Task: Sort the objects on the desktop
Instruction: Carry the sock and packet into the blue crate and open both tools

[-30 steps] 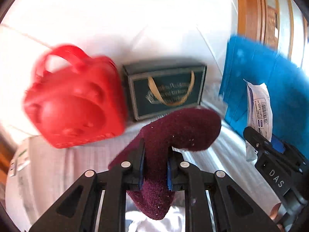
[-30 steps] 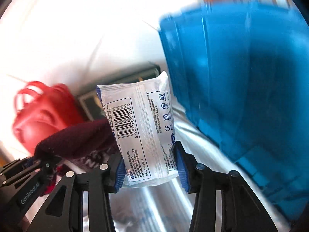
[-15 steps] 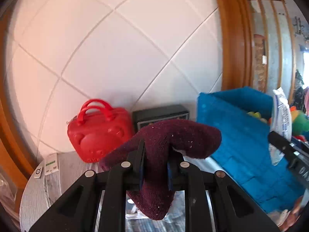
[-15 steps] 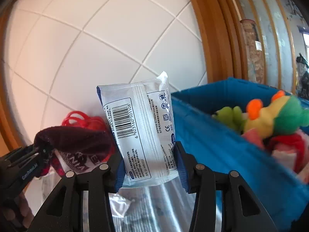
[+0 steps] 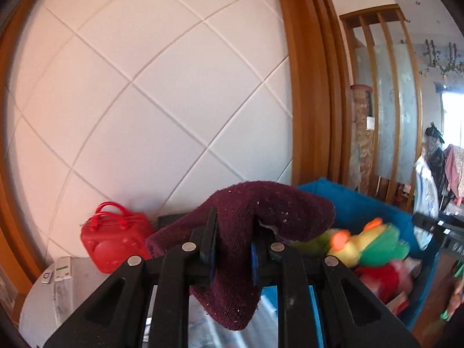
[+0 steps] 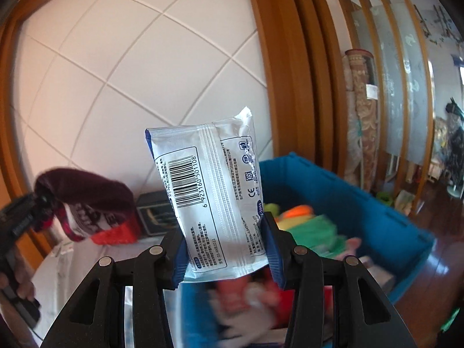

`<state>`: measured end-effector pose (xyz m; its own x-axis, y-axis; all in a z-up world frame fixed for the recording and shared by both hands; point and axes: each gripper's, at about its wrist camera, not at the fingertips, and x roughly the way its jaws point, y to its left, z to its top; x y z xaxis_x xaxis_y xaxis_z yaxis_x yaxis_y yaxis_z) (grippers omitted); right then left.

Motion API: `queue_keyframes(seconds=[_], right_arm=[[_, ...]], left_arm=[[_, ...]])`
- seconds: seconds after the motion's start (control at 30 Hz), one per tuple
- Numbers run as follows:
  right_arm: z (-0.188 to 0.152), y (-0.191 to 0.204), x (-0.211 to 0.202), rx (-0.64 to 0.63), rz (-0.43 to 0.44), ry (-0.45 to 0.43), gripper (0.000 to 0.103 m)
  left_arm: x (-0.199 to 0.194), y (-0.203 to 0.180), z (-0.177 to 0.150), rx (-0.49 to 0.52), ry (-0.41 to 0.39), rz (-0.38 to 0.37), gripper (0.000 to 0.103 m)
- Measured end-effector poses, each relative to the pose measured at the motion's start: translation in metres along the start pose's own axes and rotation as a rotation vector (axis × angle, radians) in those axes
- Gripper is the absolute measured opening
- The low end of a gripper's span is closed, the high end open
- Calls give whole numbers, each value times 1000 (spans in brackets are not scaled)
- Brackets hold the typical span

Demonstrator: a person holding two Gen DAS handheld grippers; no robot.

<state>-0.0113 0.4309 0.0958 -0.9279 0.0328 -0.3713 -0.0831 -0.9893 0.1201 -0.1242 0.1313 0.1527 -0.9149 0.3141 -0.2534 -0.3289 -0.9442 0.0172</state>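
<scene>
Grippers: we're pinching maroon sock (image 5: 249, 226) w/ left gripper (image 5: 232, 249), white wipes packet (image 6: 214, 203) w/ right gripper (image 6: 224, 249), both hovering by blue bin (image 6: 348, 203).

Bright daylight from right; fisheye bending, dark corners; bin contents (image 6: 313, 232) motion-blurred.

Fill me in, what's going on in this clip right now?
A person is sorting desk clutter with two handheld grippers. The left gripper is shut on a maroon sock, and the right gripper is shut on a white sealed packet. Both are held up near the blue bin, which already holds plush toys. Nothing is released yet. A red toy bag sits by the wall.
</scene>
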Motion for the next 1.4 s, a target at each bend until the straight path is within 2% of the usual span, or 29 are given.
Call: queue_keyframes(seconds=[0.07, 0.2, 0.27, 0.37, 0.47, 0.63, 0.7, 0.8, 0.87, 0.93, 1.0, 1.17, 1.23, 1.3, 1.4], right_arm=[[5, -39, 3, -24, -14, 19, 45], [9, -108, 10, -47, -3, 76, 45], [6, -139, 16, -66, 0, 103, 45], [1, -175, 26, -78, 14, 144, 45], [-10, -195, 37, -104, 33, 191, 45], [-36, -206, 59, -153, 59, 261, 45], [-43, -209, 68, -153, 78, 299, 45], [-55, -208, 76, -181, 93, 342, 45], [-63, -207, 80, -195, 109, 367, 45], [-70, -205, 83, -205, 133, 386, 45], [-74, -203, 86, -215, 132, 401, 46], [-86, -197, 91, -235, 142, 435, 47], [-91, -196, 92, -241, 142, 441, 51], [-93, -196, 91, -243, 153, 442, 72], [-94, -195, 85, -249, 151, 431, 85]], left_arm=[[9, -36, 9, -28, -1, -8, 17], [33, -97, 8, -77, 63, -49, 17], [46, -128, -3, -79, 116, -51, 17], [67, -167, -26, -61, 242, -83, 17], [81, -200, -50, 21, 334, -49, 17], [104, -231, -76, 22, 508, -94, 19], [109, -243, -87, 41, 543, -88, 20], [109, -247, -98, 37, 565, -80, 26], [102, -253, -104, 53, 561, -53, 39], [95, -255, -109, 79, 539, -21, 60], [86, -256, -112, 88, 510, -1, 67], [73, -252, -115, 69, 481, 26, 67], [68, -249, -115, 49, 472, 30, 67], [65, -248, -115, 35, 464, 29, 67], [59, -247, -114, 18, 446, 38, 67]])
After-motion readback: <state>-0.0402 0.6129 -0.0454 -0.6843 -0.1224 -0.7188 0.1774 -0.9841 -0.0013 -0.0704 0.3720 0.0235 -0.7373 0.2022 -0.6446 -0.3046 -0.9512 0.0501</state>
